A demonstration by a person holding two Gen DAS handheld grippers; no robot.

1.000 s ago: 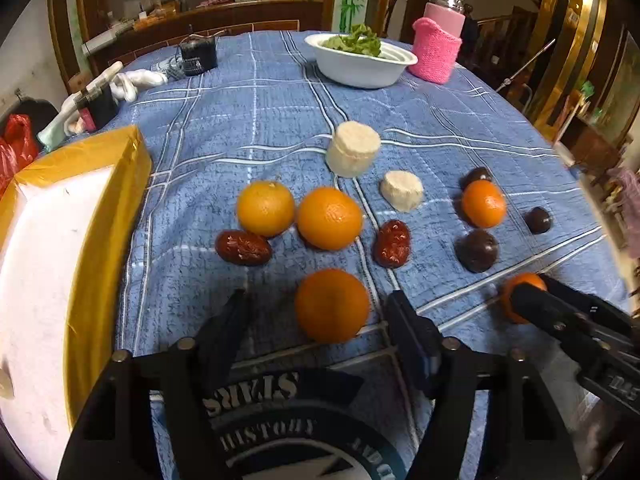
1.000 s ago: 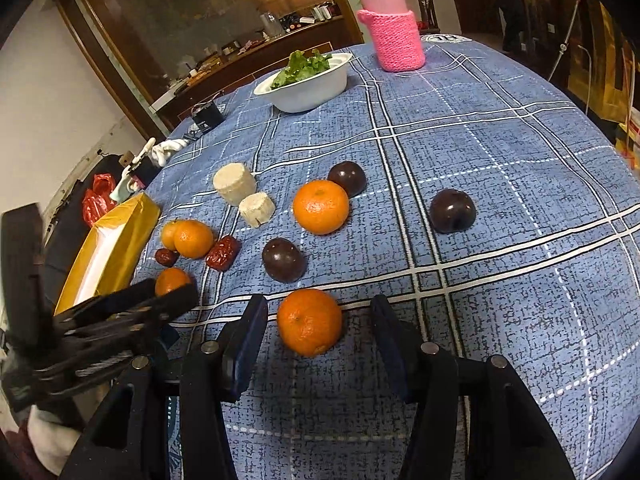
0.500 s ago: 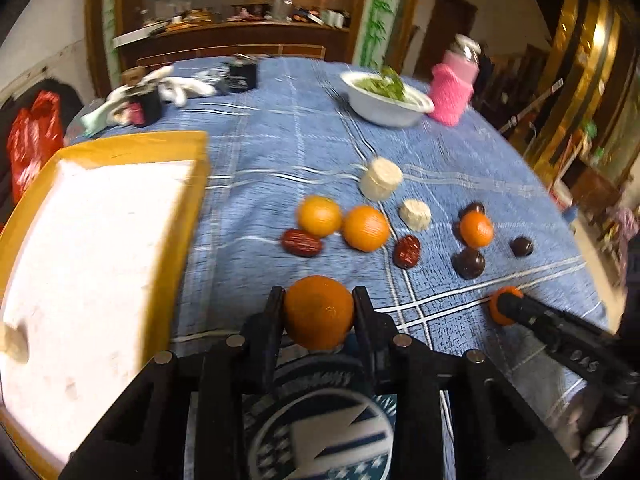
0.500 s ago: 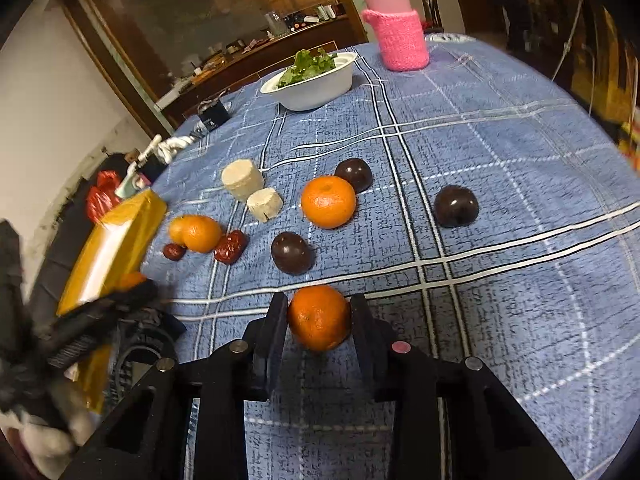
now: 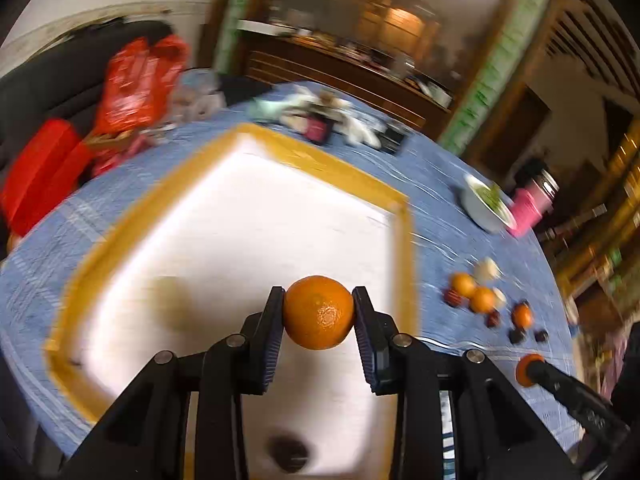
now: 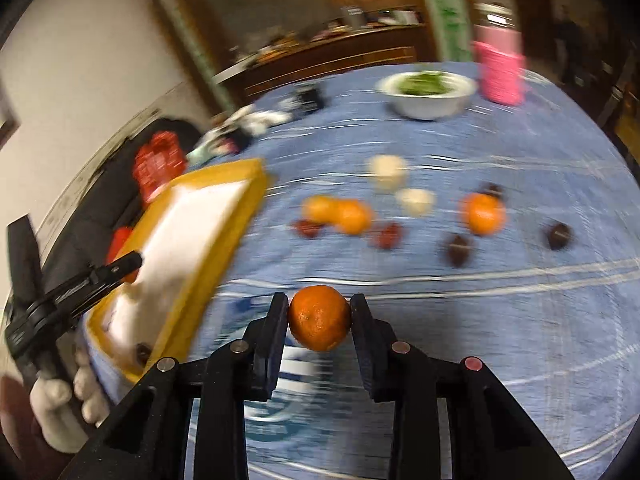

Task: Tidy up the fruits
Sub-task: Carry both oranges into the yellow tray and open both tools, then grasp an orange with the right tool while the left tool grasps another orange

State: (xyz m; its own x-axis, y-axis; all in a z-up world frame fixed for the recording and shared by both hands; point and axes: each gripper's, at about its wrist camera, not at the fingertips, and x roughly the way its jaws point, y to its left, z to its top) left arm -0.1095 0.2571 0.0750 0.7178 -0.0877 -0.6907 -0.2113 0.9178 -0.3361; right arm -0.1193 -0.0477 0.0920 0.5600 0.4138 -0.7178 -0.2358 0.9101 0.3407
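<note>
My left gripper [image 5: 319,312] is shut on an orange [image 5: 319,312] and holds it above the white, yellow-rimmed tray [image 5: 312,160]. A pale round fruit [image 5: 170,292] and a dark fruit [image 5: 288,454] lie in the tray. My right gripper [image 6: 319,322] is shut on another orange [image 6: 319,322], lifted above the blue tablecloth, right of the tray [image 6: 240,176]. Oranges [image 6: 482,214], red dates [image 6: 386,236], dark plums [image 6: 559,236] and pale pieces [image 6: 416,200] lie on the cloth beyond. The right gripper's orange also shows in the left wrist view [image 5: 525,370].
A white bowl of greens [image 6: 428,94] and a pink-sleeved bottle [image 6: 500,68] stand at the far side. Red bags [image 5: 136,80] and clutter [image 5: 320,120] sit behind the tray. A printed round mat [image 6: 288,368] lies under the right gripper.
Both grippers closed on their oranges and lifted them. The left swung left over the tray; the right turned left toward the tray. Both views are motion-blurred.
</note>
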